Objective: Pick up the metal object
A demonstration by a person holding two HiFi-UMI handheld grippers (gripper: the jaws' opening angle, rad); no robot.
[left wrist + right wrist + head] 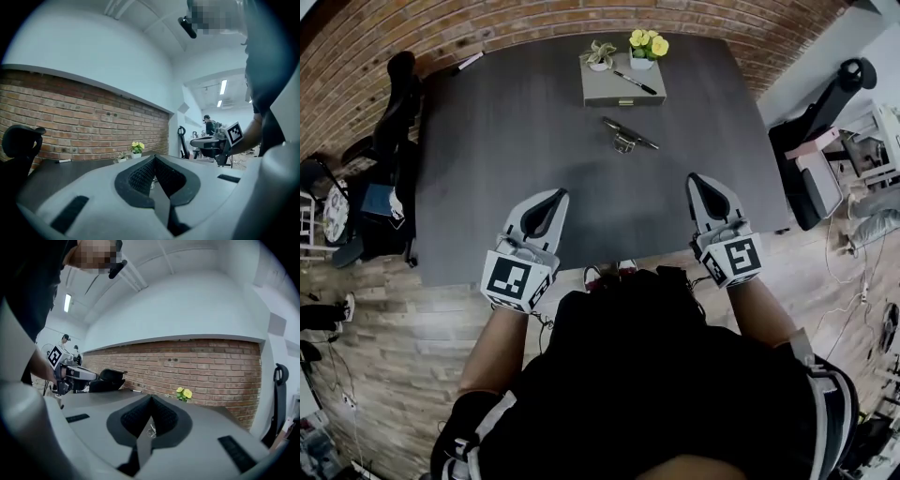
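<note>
Listing the head view first:
- One dark desk (506, 159).
- One metal object (627, 137), lying on the desk's far half, untouched and well apart from both my tongs.
- One grey box (605, 92) just behind it, with one pen (635, 82) on top.
- Two small pots at the box's far edge: one green plant (600, 54) and one yellow-flowered plant (648, 43).
- One black chair (394, 103) at the desk's left side.
- Two sets of tongs: my left tongs (560, 195) and my right tongs (695, 178). Both hover over the near part of the desk and point toward the far side.

Left gripper view: the jaws meet at the tip with nothing between them. The yellow flowers and a brick wall (93, 122) show beyond.

Right gripper view: the jaws are pressed together, likewise empty. One small glint of metal sits low in the gap behind the joined tip, which I take to be the object on the desk ahead.

Progress, as I judge it: no step is done. Reaching forward, parting one pair of jaws, closing on the object and lifting it all remain.
</note>
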